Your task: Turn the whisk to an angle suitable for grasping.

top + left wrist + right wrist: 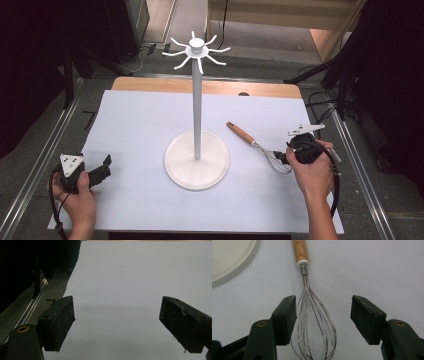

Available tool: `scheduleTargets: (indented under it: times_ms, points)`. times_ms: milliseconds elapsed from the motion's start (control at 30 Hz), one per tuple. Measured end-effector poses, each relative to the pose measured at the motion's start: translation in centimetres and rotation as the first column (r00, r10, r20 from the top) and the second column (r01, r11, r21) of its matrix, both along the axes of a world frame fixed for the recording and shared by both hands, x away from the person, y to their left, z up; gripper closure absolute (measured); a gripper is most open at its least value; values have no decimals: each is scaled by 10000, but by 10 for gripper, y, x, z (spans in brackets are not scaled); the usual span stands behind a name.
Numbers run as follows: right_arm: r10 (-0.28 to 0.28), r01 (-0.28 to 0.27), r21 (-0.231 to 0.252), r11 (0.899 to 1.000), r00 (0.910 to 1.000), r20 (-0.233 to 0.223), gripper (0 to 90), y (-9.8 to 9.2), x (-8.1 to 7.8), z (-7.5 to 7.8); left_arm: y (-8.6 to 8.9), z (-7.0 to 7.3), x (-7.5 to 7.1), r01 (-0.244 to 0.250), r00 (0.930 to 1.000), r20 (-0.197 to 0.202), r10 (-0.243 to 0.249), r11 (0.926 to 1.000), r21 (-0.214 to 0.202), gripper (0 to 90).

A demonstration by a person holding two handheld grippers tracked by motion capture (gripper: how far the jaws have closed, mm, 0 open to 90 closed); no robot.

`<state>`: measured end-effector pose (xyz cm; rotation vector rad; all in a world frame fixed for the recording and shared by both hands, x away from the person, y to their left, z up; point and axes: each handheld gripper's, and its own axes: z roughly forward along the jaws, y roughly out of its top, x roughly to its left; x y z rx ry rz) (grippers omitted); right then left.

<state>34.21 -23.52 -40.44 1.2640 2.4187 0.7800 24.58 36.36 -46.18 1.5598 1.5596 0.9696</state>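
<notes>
1. My right gripper (323,317) is low over the whisk (312,315), jaws parted about halfway, one to each side of the wire balloon. The left pad sits right against the wires, the right pad stands clear, so there is no grip here.

2. The whisk lies flat on the white sheet (135,130), right of the stand, and it shows in the high view too (257,147). Its wooden handle (300,251) points away from me, toward the far side, and its wire end is nearest my right hand (312,170).

3. My left gripper (117,320) is wide open and holding nothing, with bare white sheet between the pads. From above it sits at the near left corner (100,172), gripped in my left hand (77,197), well apart from the whisk.

4. Centre of the table: a white utensil stand (197,95), a tall thin pole on a round base (197,167), with a ring of curved hooks (196,50) at the top. All the hooks are bare. An edge of that base shows in my right gripper view (232,257).

5. The sheet covers nearly all of the wooden tabletop (150,84), which peeks out as a strip along the far edge.

6. Metal rails (42,160) run down both sides of the table, over grey floor. Beyond are dark curtains, stand legs and loose cables (320,102).
</notes>
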Motion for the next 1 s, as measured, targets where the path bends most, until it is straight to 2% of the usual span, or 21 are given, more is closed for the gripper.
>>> scheduleTargets:
  times_ms: [200,400,500,600,733,767,800,833,900,933,1000]
  points:
    - [135,-140,-230,9996,9996,-235,418,10,8,2,0,0,0,-1,10000,19,1,10000,9,137]
    - [375,-418,-541,9977,9962,-786,444,24,20,4,1,0,0,-19,10000,0,19,10000,-50,137]
    - [424,-482,-656,9967,9953,-874,455,27,23,4,1,0,0,-24,10000,-11,24,10000,-80,137]
    - [591,-676,-707,9952,9914,-1170,518,32,32,5,1,0,0,3,10000,12,-3,10000,-59,137]
    - [678,-780,-649,9948,9868,-1471,540,36,38,5,1,0,0,0,10000,46,1,10000,-98,137]
    - [860,-994,-713,9925,9813,-1720,570,41,42,4,1,0,0,-16,10000,37,16,9999,-114,137]
    - [860,-994,-713,9925,9813,-1720,570,41,42,4,1,0,0,-12,10000,18,12,9999,-118,137]
    - [991,-1178,-920,9888,9773,-1870,577,46,46,4,1,0,0,-24,10000,-10,24,9999,-99,137]
    - [1057,-1259,-956,9874,9755,-1931,577,48,47,4,1,0,0,-30,10000,-55,29,10000,-57,137]
    - [1178,-1433,-1123,9833,9711,-2077,576,54,51,5,1,0,1,-49,10000,-54,48,10000,-70,137]
    - [1161,-1456,-1317,9805,9710,-2088,576,59,56,4,0,0,0,-38,10000,3,38,10000,-80,137]
